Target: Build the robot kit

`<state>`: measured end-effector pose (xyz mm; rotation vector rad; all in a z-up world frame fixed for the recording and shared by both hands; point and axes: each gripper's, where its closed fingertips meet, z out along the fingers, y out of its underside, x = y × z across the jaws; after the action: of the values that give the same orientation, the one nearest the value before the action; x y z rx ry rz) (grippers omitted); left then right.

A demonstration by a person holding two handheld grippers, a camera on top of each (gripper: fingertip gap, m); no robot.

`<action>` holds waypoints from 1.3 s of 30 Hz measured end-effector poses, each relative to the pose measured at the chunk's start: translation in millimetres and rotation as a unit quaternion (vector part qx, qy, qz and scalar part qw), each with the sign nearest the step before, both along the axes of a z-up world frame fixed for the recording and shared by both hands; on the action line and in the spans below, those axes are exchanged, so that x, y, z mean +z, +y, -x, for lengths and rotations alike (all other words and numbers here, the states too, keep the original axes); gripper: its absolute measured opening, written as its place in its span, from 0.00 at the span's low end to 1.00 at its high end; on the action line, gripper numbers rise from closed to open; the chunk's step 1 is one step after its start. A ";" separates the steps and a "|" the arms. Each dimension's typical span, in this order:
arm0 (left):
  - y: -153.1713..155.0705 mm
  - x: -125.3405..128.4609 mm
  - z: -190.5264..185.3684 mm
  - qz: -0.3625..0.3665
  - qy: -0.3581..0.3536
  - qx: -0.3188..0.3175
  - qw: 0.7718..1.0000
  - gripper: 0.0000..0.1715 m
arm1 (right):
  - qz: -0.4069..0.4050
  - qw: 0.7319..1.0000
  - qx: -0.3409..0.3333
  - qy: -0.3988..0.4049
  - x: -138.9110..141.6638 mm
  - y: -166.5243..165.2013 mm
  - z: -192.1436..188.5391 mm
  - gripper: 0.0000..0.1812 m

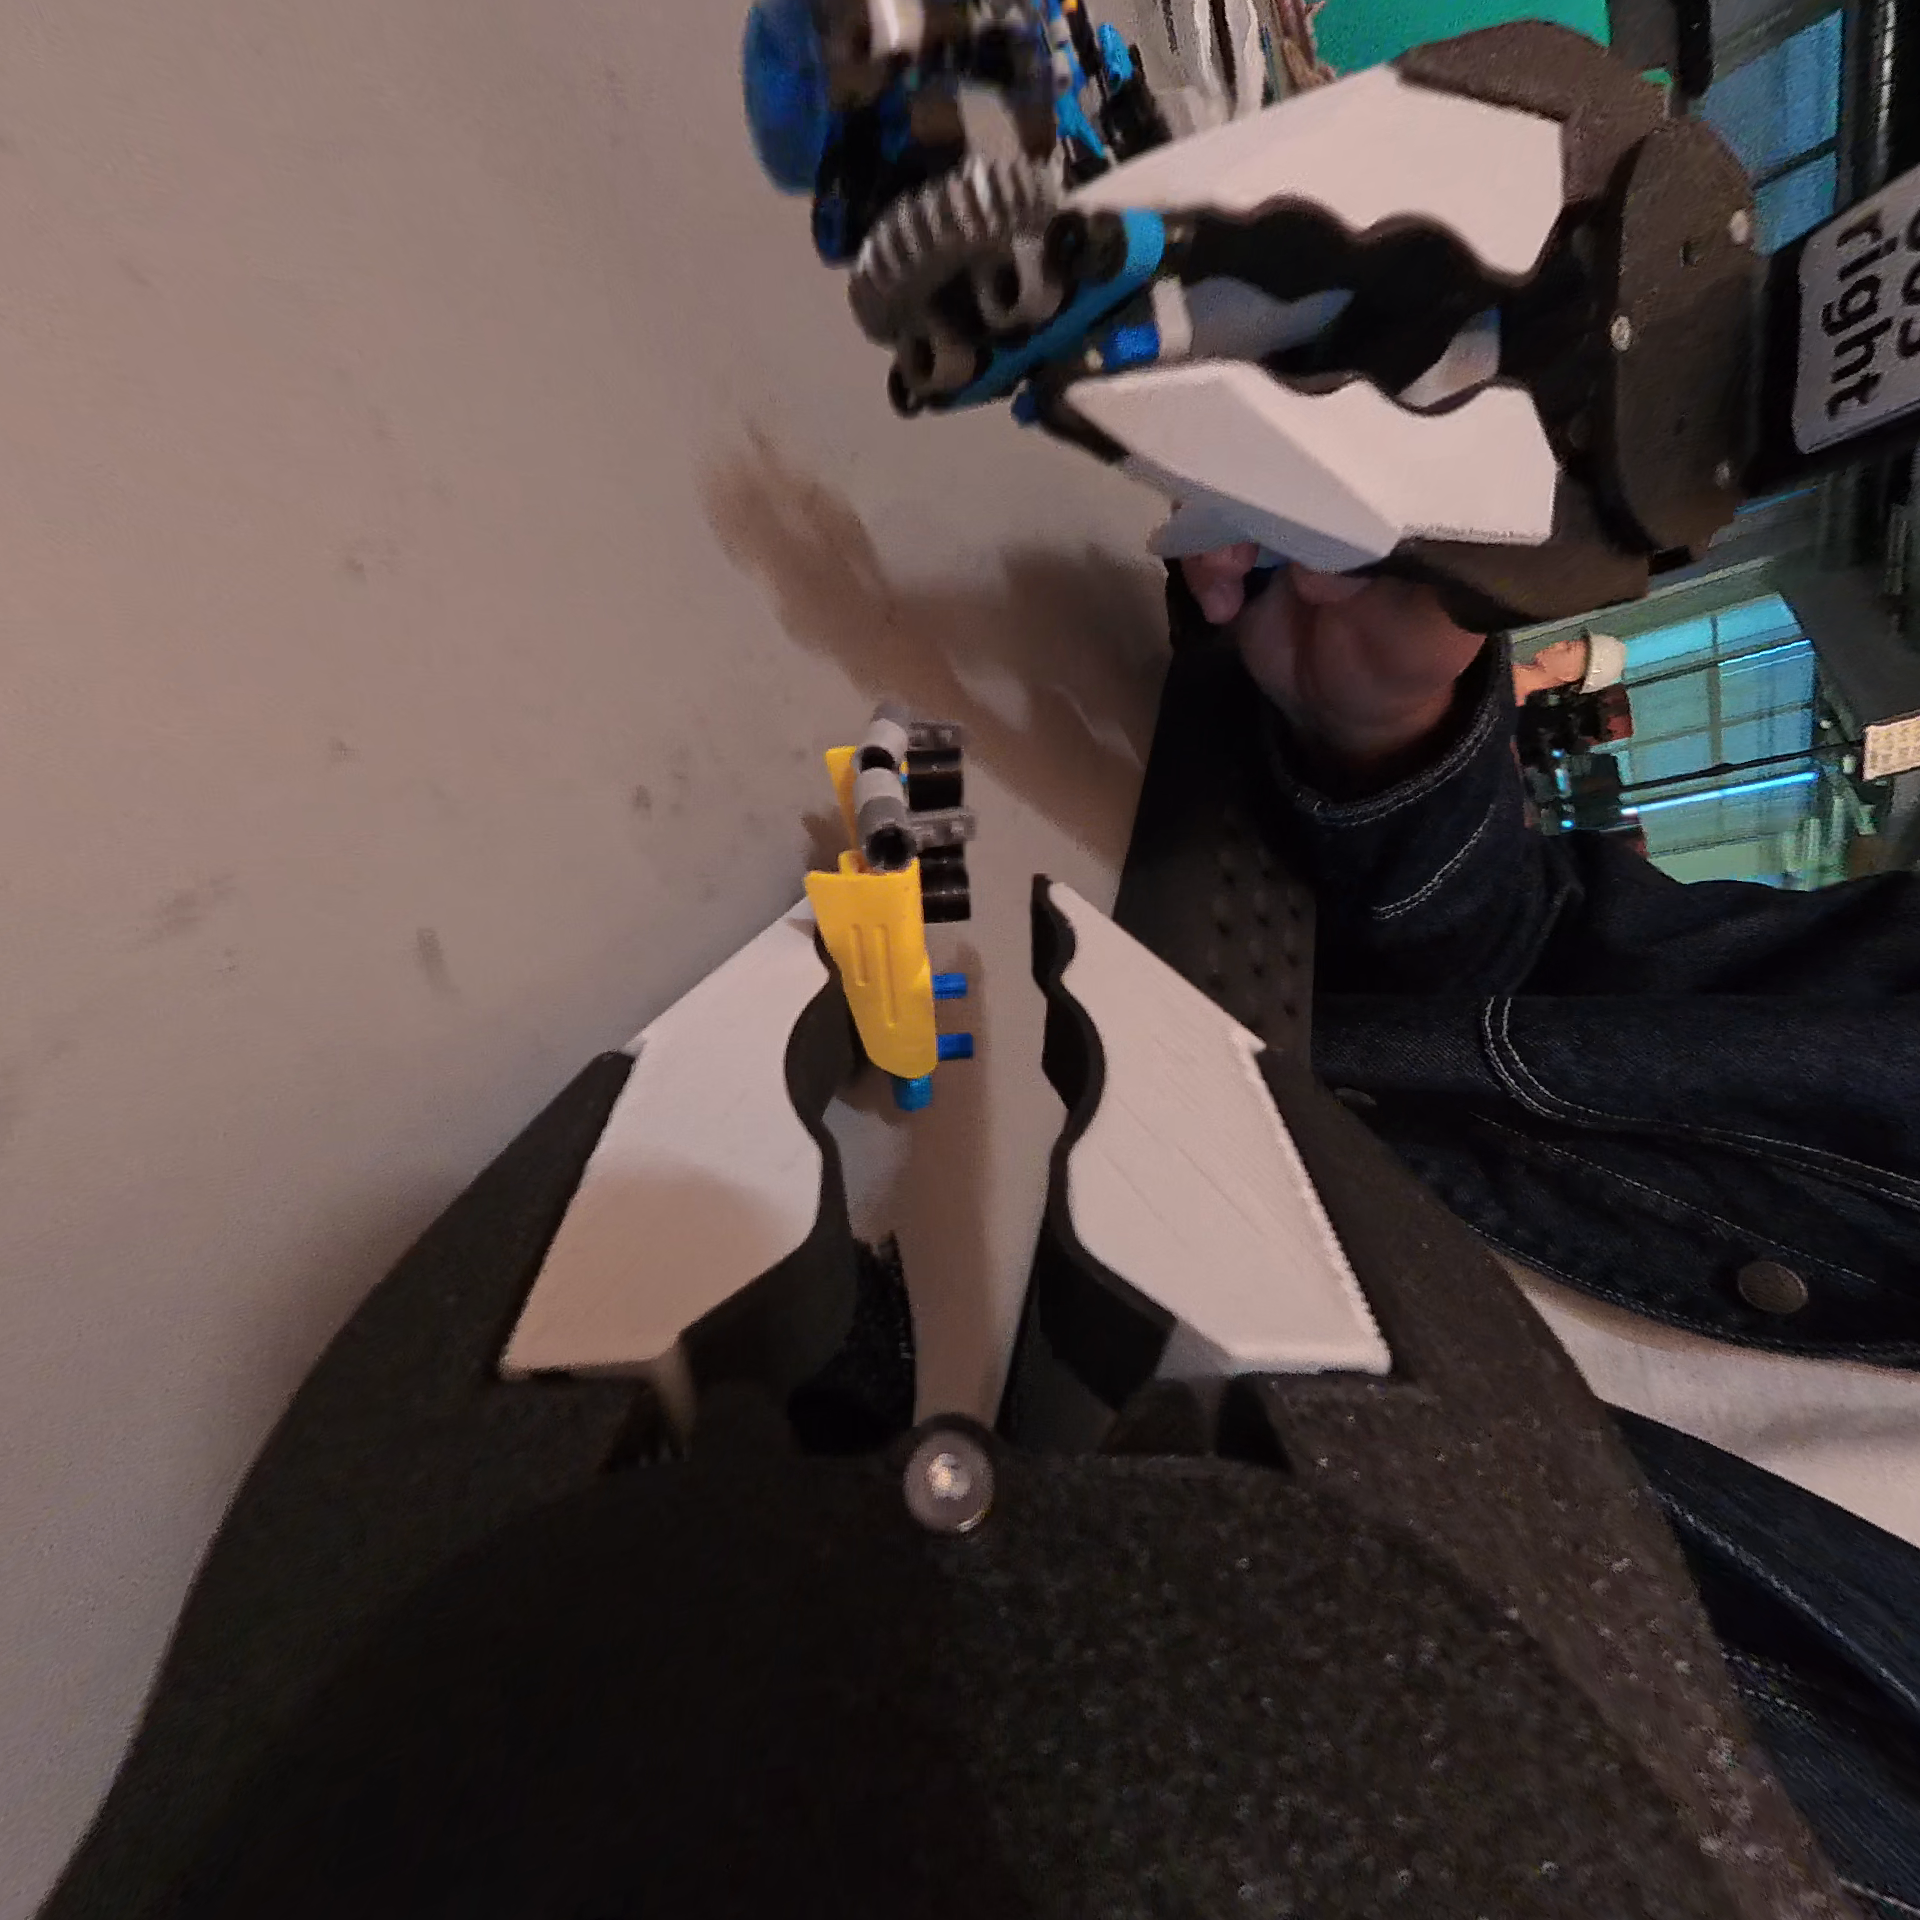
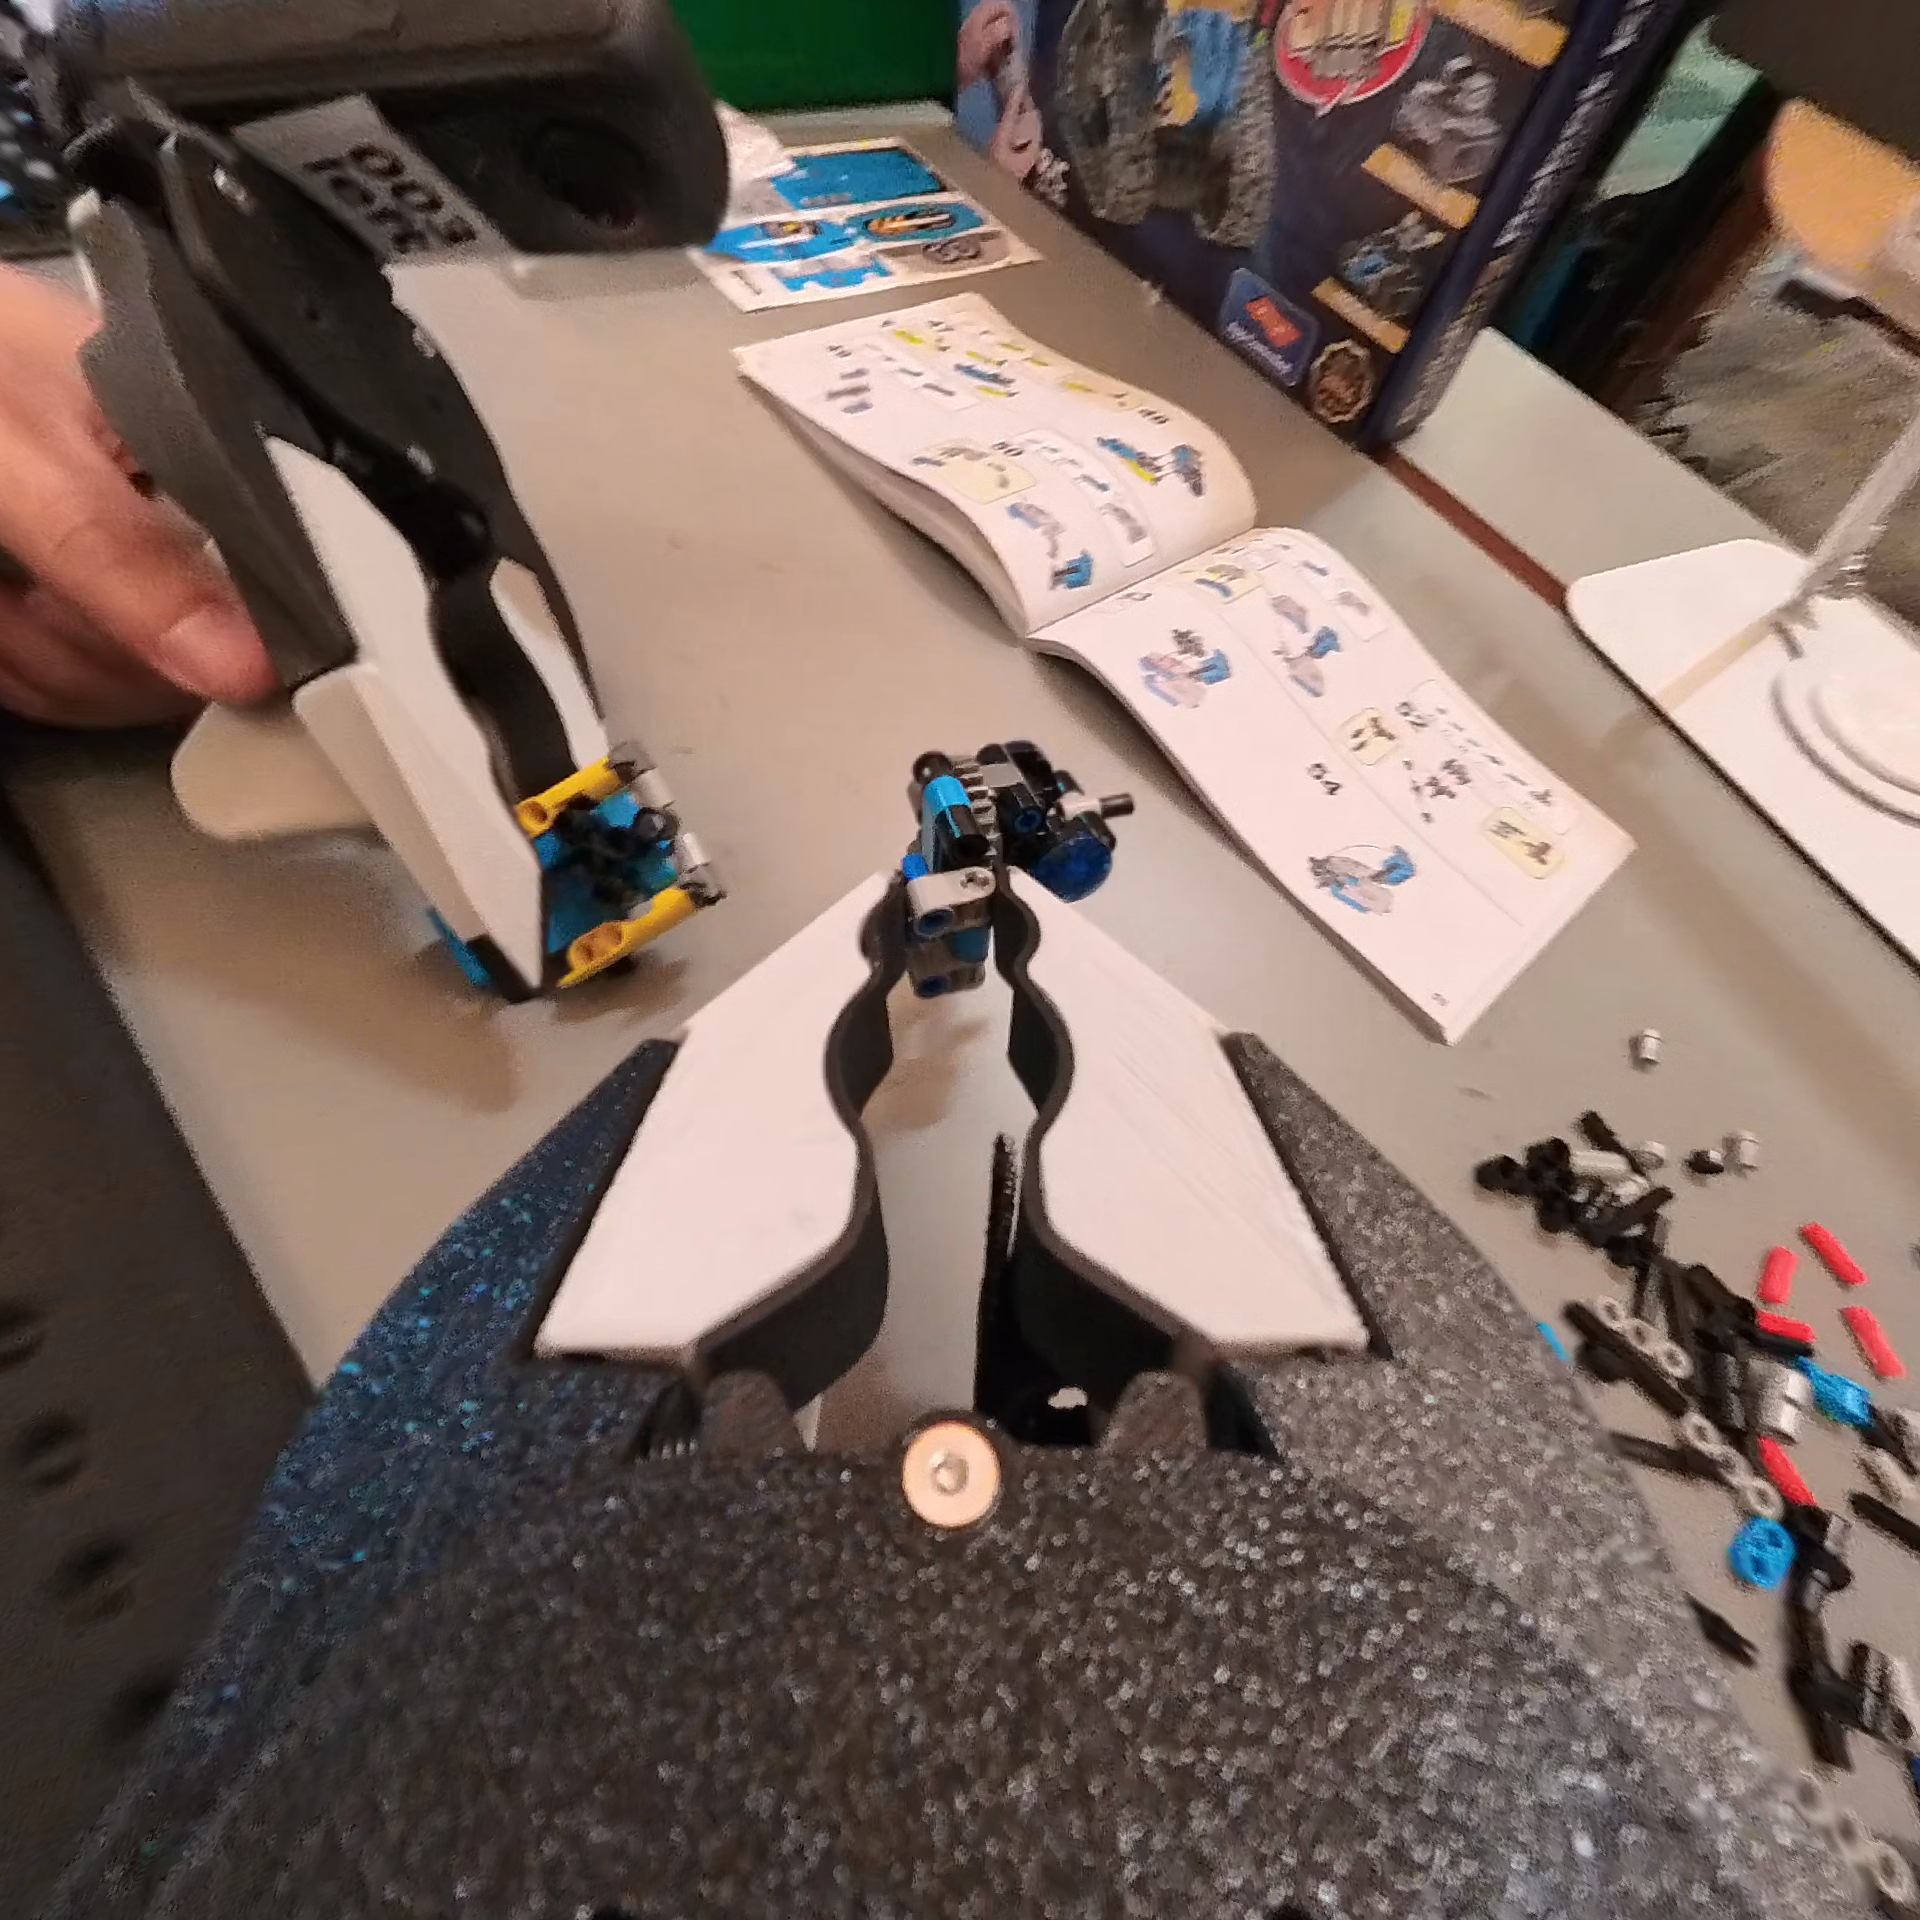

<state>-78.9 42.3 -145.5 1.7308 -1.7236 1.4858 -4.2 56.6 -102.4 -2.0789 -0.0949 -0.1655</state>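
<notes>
My right gripper (image 2: 951, 894) is shut on a small blue, grey and black brick assembly (image 2: 951, 914) with a dark blue round piece at its far end, held just above the grey table (image 2: 748, 644). It also shows in the left wrist view, where the right gripper (image 1: 1070, 312) holds the assembly (image 1: 997, 270) with its grey gear. My left gripper (image 1: 935, 914) stands with jaws apart around a yellow, grey and black assembly (image 1: 883, 966) that leans on its left finger. In the right wrist view the left gripper (image 2: 571, 862) points down at that yellow and blue assembly (image 2: 613, 873) on the table.
An open instruction booklet (image 2: 1143, 623) lies beyond the grippers, with a sticker sheet (image 2: 862, 218) and a printed box (image 2: 1299, 156) behind it. A pile of small loose parts (image 2: 1714, 1351) lies at the right, a white stand (image 2: 1766, 675) farther right. A hand (image 2: 104, 582) holds the left gripper.
</notes>
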 end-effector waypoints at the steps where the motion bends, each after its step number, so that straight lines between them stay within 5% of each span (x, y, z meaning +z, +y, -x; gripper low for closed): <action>1: 1.7 1.3 1.1 -0.008 -0.004 0.002 1.000 0.21 | 0.004 1.000 0.011 0.010 -1.1 0.7 3.8 0.08; 5: 4.0 9.5 10.9 -0.015 0.007 0.018 1.000 0.36 | 0.026 0.993 0.051 0.105 -5.9 0.9 15.5 0.08; 6: 0.3 17.8 14.1 0.024 0.017 0.021 0.999 0.44 | 0.032 0.990 0.060 0.123 -5.8 0.8 18.3 0.08; 9: 4.9 37.0 14.2 0.131 0.033 0.065 0.989 0.45 | 0.049 0.987 0.098 0.122 0.6 2.0 29.7 0.08; 14: 24.5 19.6 21.7 0.020 0.016 0.084 0.996 0.47 | 0.103 0.983 0.137 0.058 4.7 8.0 41.8 0.08; 19: 51.5 18.4 21.5 -0.130 -0.060 0.075 0.987 0.34 | 0.162 0.972 0.168 0.025 -2.7 13.3 46.7 0.08; 23: 74.3 48.2 3.4 -0.222 -0.180 0.063 0.956 0.25 | 0.264 0.936 0.231 0.004 -1.5 13.1 53.8 0.08; 26: 58.9 62.8 5.9 -0.237 -0.221 -0.008 0.946 0.21 | 0.347 0.903 0.254 -0.023 -3.0 17.0 50.6 0.08; 31: 55.8 52.7 -6.1 -0.264 -0.221 -0.046 0.938 0.21 | 0.435 0.853 0.277 -0.075 -13.5 29.7 48.9 0.08; 39: 52.8 45.1 -2.1 -0.223 -0.235 -0.069 0.944 0.07 | 0.402 0.851 0.338 -0.009 -12.0 41.1 71.4 0.08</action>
<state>-76.8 95.1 -100.5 1.4646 -2.5366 1.6319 -75.6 97.8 -114.4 -2.7146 -1.0496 0.3530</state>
